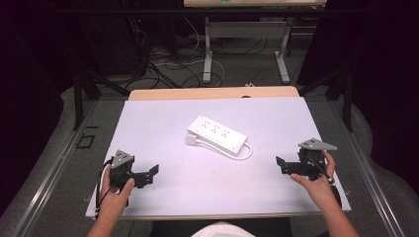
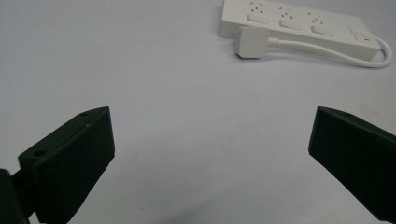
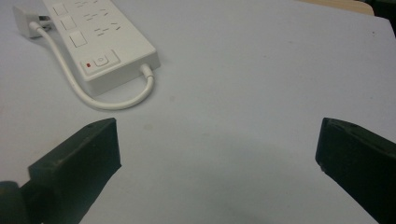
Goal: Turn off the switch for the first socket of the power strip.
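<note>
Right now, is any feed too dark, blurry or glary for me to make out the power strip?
High view: the white sheet is evenly lit, surroundings dark, the power strip small but clear. Left gripper view: its plug is sharp, near jaws soft. Right gripper view: its switch is readable, no glare.

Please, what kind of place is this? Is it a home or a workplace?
Probably a lab or recording workspace, not a home: a table covered with a plain white sheet, loose cables on the floor behind it, dark curtains around, and a person holding the left gripper and right gripper.
</note>
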Demonstrator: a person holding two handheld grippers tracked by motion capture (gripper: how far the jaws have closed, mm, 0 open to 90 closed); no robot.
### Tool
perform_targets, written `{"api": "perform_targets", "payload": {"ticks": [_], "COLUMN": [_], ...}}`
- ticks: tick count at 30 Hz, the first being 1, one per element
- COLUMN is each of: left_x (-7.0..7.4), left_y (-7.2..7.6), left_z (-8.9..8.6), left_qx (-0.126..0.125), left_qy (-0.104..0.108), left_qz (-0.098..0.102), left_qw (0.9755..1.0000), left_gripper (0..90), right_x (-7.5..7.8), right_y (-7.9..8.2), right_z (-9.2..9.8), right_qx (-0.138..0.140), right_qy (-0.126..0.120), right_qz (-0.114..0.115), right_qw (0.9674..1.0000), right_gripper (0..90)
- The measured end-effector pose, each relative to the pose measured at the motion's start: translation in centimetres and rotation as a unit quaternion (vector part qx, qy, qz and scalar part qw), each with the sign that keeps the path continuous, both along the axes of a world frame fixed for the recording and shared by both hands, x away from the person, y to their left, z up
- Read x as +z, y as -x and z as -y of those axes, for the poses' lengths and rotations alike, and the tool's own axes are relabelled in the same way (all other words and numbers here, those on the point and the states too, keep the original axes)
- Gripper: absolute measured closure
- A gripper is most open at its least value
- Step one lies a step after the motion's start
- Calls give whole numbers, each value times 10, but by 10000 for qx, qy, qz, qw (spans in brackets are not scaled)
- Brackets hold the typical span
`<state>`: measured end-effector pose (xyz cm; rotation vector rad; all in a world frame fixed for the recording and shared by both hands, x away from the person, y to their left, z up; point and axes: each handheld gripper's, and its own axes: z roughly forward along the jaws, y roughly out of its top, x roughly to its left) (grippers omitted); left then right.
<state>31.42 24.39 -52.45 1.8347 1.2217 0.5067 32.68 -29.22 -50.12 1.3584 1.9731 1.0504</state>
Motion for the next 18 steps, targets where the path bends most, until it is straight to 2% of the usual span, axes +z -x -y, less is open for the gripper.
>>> {"api": "perform_targets", "payload": {"ticks": [18], "left_x": [0], "left_y": [1], "left_z": [0], "left_qx": [16], "left_qy": [-4], "left_qz": [-1], "left_qw": [10000], "left_gripper": [1], "right_x": [7], "right_y": [-1], "right_z": [-21], "right_qx": [363], "right_qy": [108], "right_qz": [22], "right_qw": [9993], "right_gripper": [0]}}
